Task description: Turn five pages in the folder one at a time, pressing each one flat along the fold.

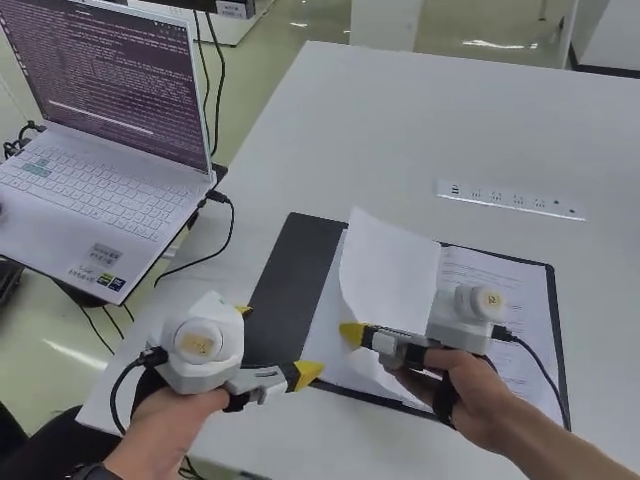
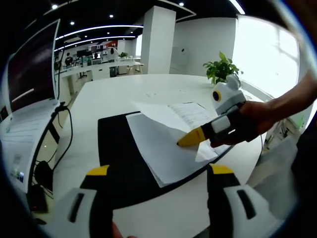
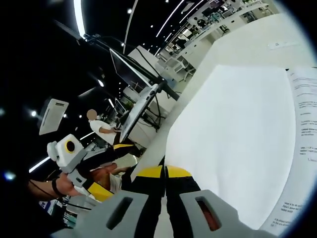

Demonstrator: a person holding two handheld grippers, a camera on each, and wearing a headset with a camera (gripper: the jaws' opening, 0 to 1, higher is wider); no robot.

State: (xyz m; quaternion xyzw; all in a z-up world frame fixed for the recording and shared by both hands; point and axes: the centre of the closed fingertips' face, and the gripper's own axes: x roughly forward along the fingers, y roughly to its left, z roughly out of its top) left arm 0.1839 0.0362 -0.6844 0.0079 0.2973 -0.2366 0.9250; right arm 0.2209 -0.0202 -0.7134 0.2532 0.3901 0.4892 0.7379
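While right gripper (image 1: 352, 332) pinches raised page (image 1: 390, 265) (folder (image 1: 290, 270) beneath part-hidden) — left gripper (image 2: 158, 171) gapes.

Left tongs (image 2: 159, 170) spread apart; right tongs (image 3: 163, 172) pinched closed; tips point toward each other.

White worktop (image 1: 400, 120), plain and matte, running back to a far corner. Lying flat near the front edge: black folder (image 1: 290, 290), open, printed sheets inside, one page (image 1: 385, 265) raised. Beyond it, well apart: white power strip (image 1: 510, 198), lengthwise across the surface.
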